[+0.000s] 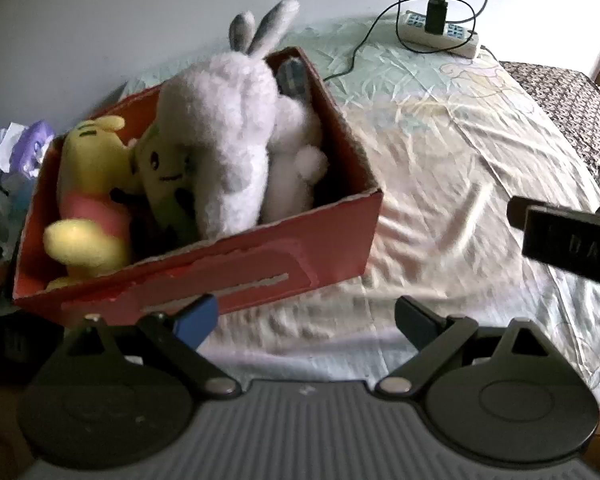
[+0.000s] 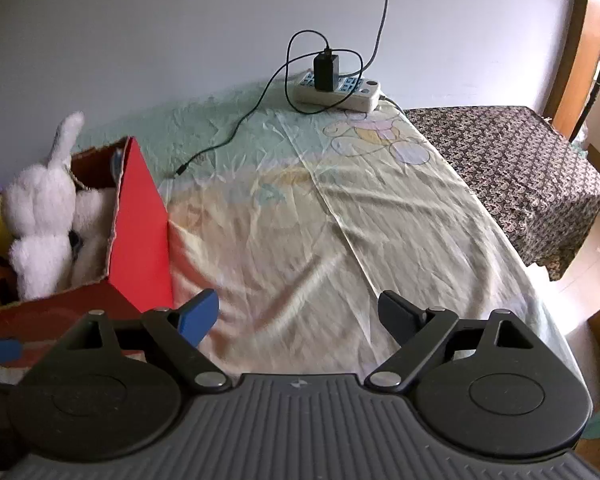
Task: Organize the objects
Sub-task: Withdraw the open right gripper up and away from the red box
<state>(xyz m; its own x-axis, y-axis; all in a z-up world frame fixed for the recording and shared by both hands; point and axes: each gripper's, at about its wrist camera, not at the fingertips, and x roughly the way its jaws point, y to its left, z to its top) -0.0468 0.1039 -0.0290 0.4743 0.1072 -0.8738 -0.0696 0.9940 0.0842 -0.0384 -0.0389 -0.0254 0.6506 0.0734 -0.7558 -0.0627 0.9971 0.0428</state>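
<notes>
A bed [image 2: 300, 208] under a pale, wrinkled sheet spreads ahead of both hand-held grippers. Ahead-left of the left hand-held gripper [image 1: 306, 318] sits a red box [image 1: 260, 256] holding a white plush rabbit [image 1: 224, 128], a yellow plush [image 1: 90, 184] and what may be a green plush [image 1: 162, 168], blurred. A power strip [image 2: 338, 90] lies far ahead of the right hand-held gripper [image 2: 298, 316]. Both grippers' jaws are spread apart, empty.
</notes>
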